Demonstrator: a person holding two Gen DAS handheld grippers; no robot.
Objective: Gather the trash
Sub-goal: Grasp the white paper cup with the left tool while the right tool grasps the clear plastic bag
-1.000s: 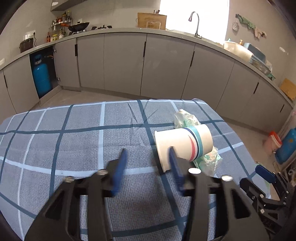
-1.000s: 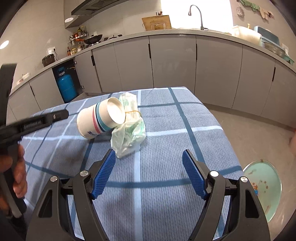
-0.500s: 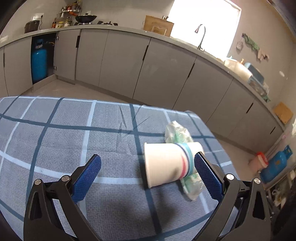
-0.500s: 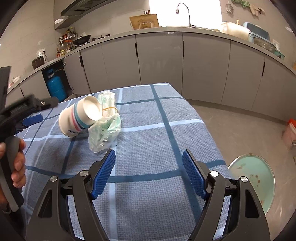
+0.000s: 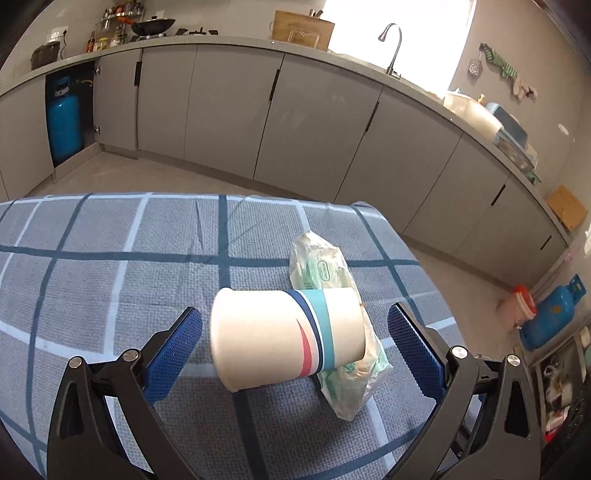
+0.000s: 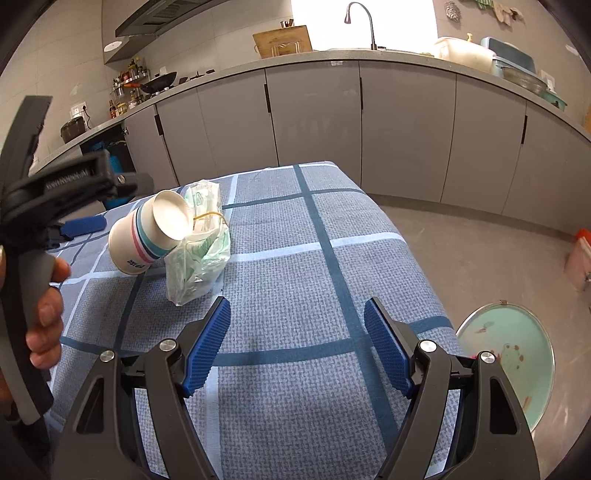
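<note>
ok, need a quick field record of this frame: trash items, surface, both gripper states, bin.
trash 1: white paper cup with blue, teal and pink bands, lying on its side
trash 2: crumpled clear-green plastic bag, touching the cup's mouth end
surface: blue-grey checked tablecloth
left hand-held gripper: open, fingers either side of the cup, not closed on it
right hand-held gripper: open, empty, over bare cloth
bin: round pale-green lid on the floor beside the table

Grey kitchen cabinets (image 5: 229, 110), bright window (image 5: 399, 22)
</note>
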